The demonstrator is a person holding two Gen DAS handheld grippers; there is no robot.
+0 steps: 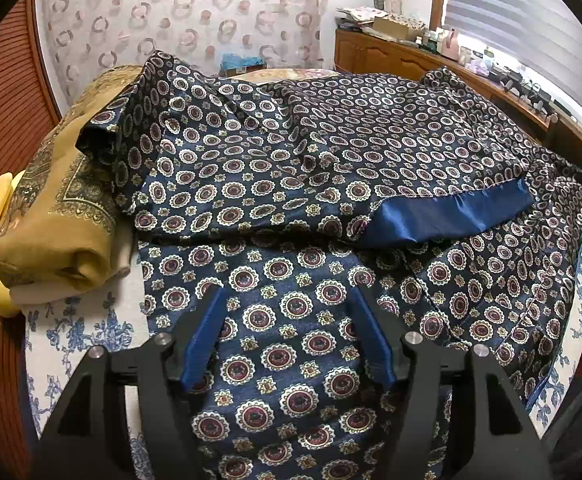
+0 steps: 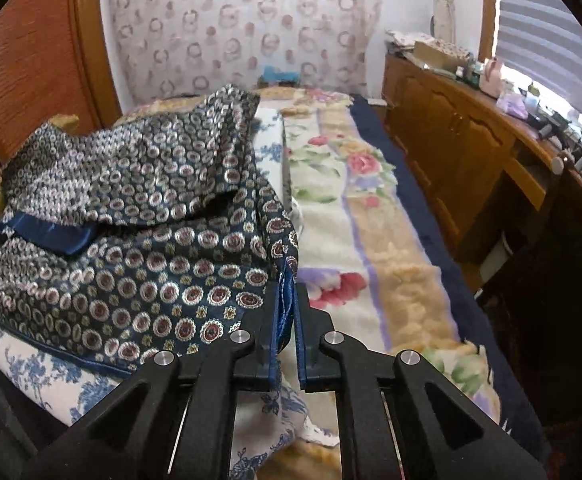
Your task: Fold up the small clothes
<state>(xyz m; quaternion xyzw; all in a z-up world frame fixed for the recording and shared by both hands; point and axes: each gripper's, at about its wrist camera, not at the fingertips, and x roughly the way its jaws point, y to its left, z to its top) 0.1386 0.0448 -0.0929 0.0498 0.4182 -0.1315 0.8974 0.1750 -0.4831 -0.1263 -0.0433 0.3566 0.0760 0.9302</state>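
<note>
Left wrist view: the left gripper [image 1: 287,336] hovers over the patterned navy garment [image 1: 331,152] with fingers spread, nothing clamped; the garment lies rumpled on the floral-sheeted surface [image 1: 75,332], one flap turned to show blue lining [image 1: 447,216]; a folded tan cloth [image 1: 51,216] sits beside it. Right wrist view: the right gripper [image 2: 287,308] is closed on the garment's hem; folding looks barely begun; no containers evident.
</note>
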